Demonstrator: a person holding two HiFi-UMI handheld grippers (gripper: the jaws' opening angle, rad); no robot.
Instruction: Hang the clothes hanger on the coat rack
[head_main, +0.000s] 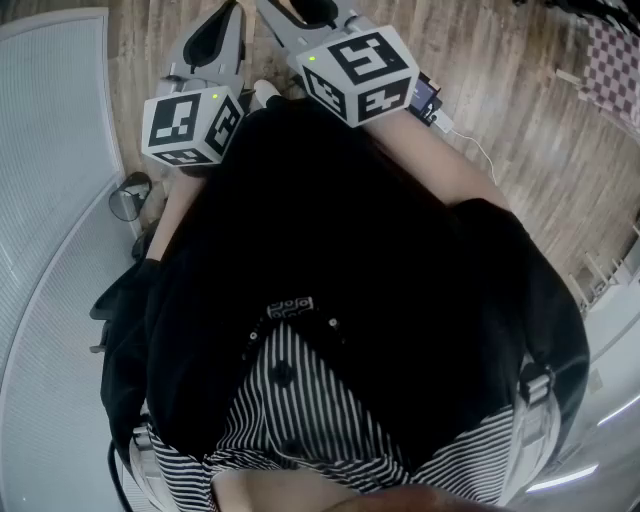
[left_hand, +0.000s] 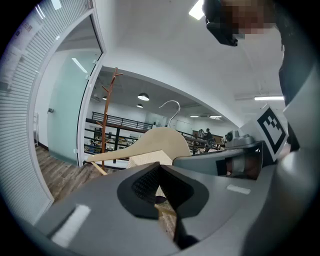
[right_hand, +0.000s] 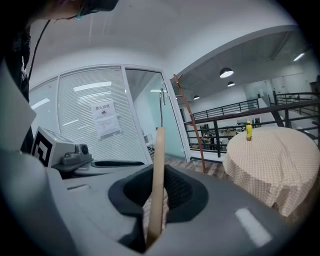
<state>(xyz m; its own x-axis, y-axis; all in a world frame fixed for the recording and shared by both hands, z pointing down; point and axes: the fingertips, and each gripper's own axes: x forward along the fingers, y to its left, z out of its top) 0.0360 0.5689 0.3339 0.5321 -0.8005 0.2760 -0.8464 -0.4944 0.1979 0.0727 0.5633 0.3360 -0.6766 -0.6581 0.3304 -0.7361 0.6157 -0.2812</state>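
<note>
The left gripper (left_hand: 167, 192) fills the lower frame, its jaws drawn together with nothing between them. Just beyond, at centre, a pale wooden clothes hanger (left_hand: 155, 142) lies level, its metal hook (left_hand: 172, 107) upward and its right end hidden behind the right gripper (left_hand: 182, 160). The brown coat rack (left_hand: 106, 115) stands upright at centre left, well apart from the hanger, by a glass door (left_hand: 62, 110).

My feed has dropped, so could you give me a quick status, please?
Right gripper shut on hanger. Left gripper shut, empty. Coat rack ahead, hanger not yet hung. Table right of rack.
</note>
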